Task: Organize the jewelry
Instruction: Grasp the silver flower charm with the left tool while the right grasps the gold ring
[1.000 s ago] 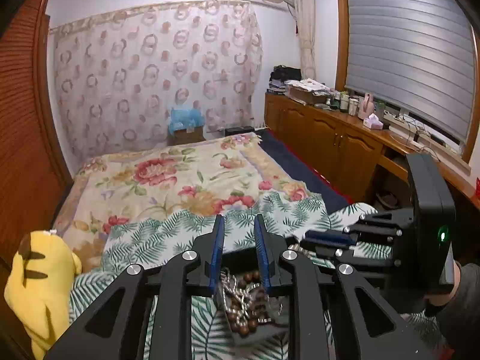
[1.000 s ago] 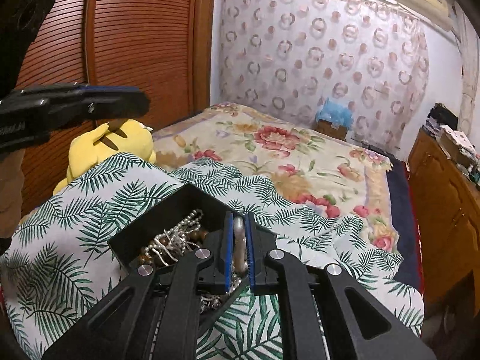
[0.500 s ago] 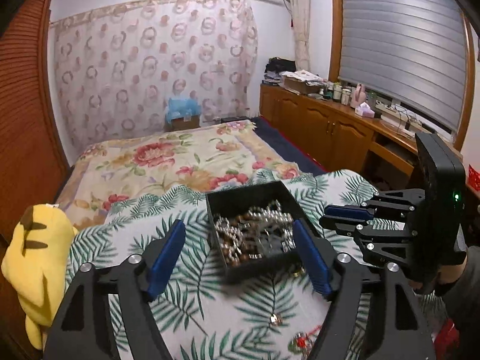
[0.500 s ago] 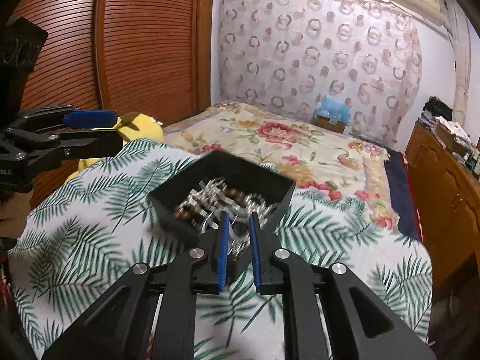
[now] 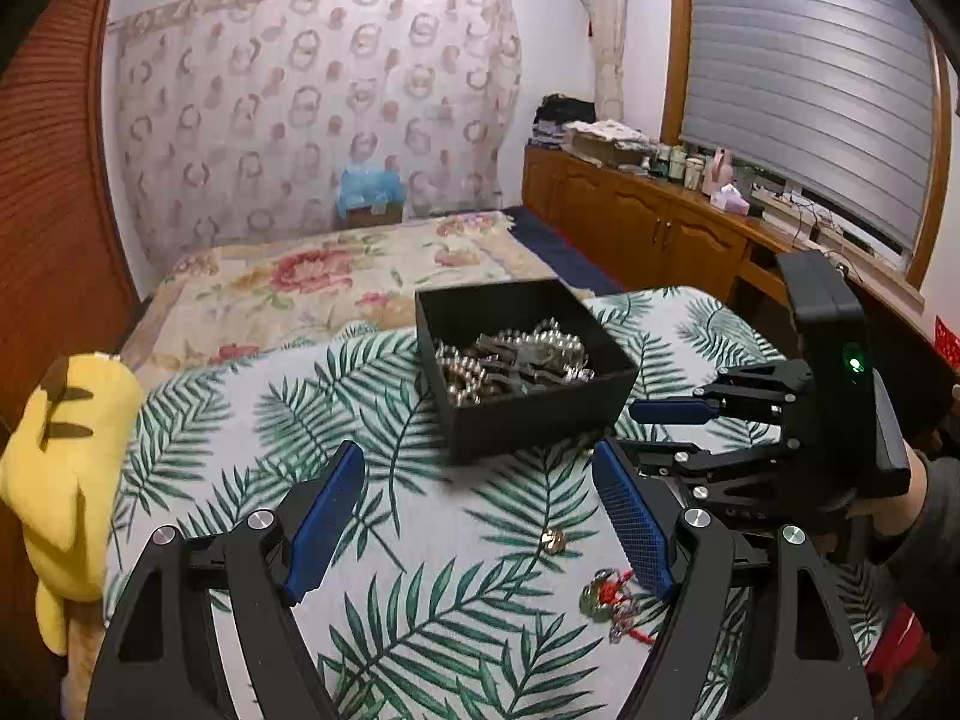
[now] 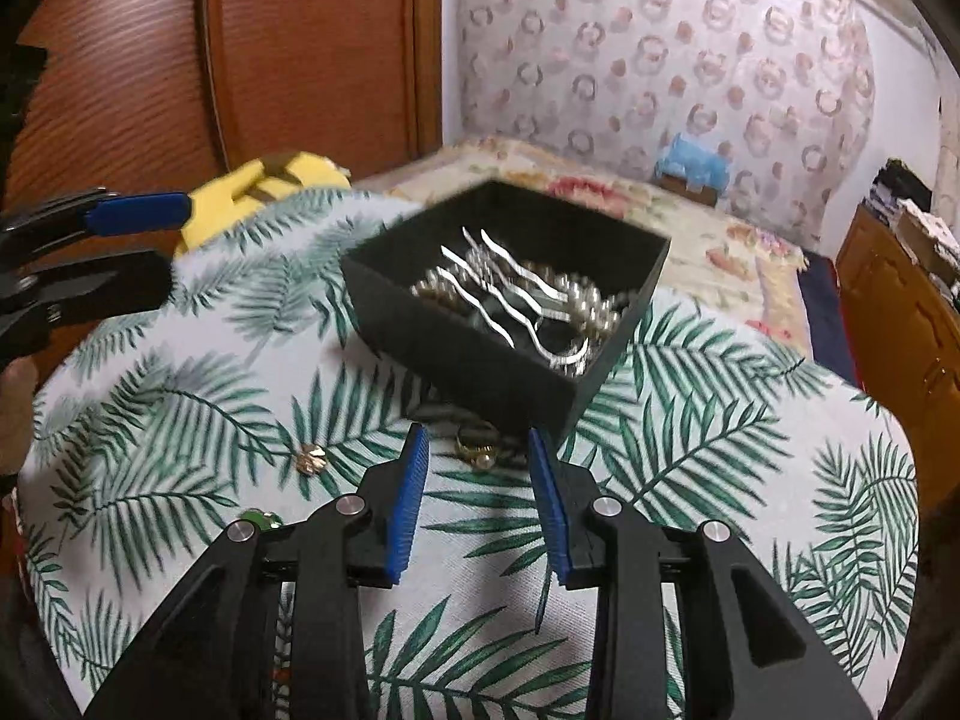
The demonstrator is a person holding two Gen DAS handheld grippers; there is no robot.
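A black open box (image 5: 540, 414) full of silver chains and brown beads (image 5: 510, 357) sits on the palm-leaf cloth; it also shows in the right wrist view (image 6: 480, 360), with silver hairpins (image 6: 510, 294) inside. My left gripper (image 5: 480, 516) is open and empty, pulled back from the box. My right gripper (image 6: 480, 498) is open and empty just before the box; it shows at the right of the left wrist view (image 5: 672, 429). A gold ring (image 6: 477, 450) lies by the box. A small gold piece (image 5: 552, 540) (image 6: 311, 457) and a green-red charm (image 5: 606, 597) lie loose on the cloth.
A yellow plush toy (image 5: 60, 480) sits at the cloth's left edge. A floral bedspread (image 5: 330, 276) lies beyond the box. Wooden cabinets (image 5: 660, 234) with clutter run along the right wall. A wooden wardrobe (image 6: 270, 60) stands on the left.
Both grippers have let go of the box and drawn back from it. The left one opened wide first; the right one has opened in the last half second. The box now rests on the cloth.
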